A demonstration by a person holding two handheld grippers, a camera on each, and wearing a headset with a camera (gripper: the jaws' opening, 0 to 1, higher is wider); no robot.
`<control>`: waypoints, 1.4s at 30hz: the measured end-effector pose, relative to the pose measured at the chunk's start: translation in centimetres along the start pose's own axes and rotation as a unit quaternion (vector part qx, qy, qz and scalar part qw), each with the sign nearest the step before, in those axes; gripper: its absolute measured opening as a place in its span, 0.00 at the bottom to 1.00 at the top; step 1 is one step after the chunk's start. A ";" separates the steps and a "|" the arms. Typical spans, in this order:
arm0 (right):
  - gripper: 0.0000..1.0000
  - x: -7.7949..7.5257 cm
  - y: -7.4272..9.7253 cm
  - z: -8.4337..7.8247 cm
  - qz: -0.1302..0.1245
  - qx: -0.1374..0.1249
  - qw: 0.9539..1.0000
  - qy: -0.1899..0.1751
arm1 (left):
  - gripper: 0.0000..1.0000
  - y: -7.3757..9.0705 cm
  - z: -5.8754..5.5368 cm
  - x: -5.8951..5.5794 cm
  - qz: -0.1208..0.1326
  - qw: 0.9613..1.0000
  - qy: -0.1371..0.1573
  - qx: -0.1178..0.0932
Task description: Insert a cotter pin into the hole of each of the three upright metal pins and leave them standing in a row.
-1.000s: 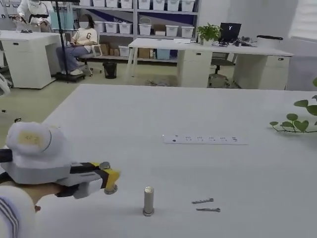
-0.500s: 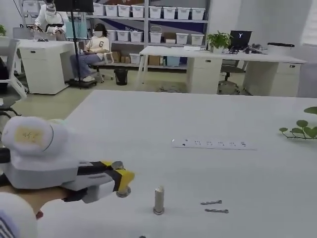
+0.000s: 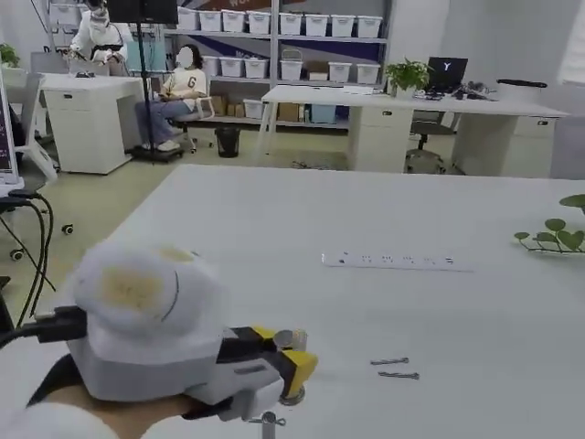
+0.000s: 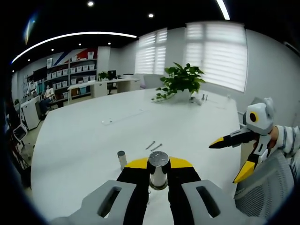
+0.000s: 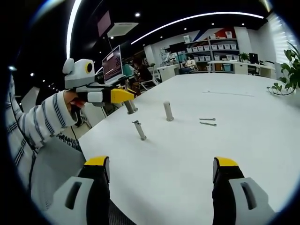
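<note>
Now left gripper snug on one metal pin, perhaps on table; right gripper agape, empty.

Yellow tips, black jaws, pale grey body on left tool; yellow tips on right tool; metal pin silver-grey; surface plain white; sleeve white, thin dark stripes.

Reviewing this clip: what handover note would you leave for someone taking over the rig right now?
Left claw shut on one metal pin, held upright.
Right claw open, empty.
A second pin stands free nearby; a third pin seems already to carry a cotter pin.
Two loose cotter pins lie on the table.
Left: fit those two, line up all three.
</note>
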State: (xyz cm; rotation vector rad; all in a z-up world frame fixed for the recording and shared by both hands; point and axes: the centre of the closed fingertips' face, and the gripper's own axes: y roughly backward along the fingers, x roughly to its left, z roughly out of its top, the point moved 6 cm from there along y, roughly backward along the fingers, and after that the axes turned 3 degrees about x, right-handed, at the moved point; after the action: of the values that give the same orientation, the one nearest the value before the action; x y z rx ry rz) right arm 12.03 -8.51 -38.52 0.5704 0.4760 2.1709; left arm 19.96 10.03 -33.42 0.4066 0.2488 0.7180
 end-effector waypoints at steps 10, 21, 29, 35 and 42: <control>0.89 -0.9 1.9 -0.8 -0.024 0.001 1.000 -0.014 | 0.10 -1.5 -2.7 -3.1 -0.007 0.999 0.012 0.034; 0.88 -1.9 3.6 -1.1 -0.038 0.005 0.999 -0.006 | 0.10 -2.0 -5.5 -4.8 0.009 0.998 -0.008 0.064; 0.88 -2.0 3.8 -1.0 -0.036 0.013 0.999 0.018 | 0.10 -2.6 -6.4 -4.7 0.031 0.997 -0.006 0.066; 0.88 -2.5 3.6 -1.2 -0.029 0.021 0.999 0.030 | 0.10 -3.3 -7.0 -4.4 0.046 0.996 0.007 0.072; 0.87 -3.0 2.9 -1.0 -0.015 0.023 0.999 0.038 | 0.10 -3.9 -7.8 -4.8 0.056 0.996 0.024 0.072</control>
State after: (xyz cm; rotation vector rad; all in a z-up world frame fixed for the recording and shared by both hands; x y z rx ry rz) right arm 11.30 -12.77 -38.58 0.5037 0.5721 2.1637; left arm 15.94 6.24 -41.70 0.5443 0.3269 0.8229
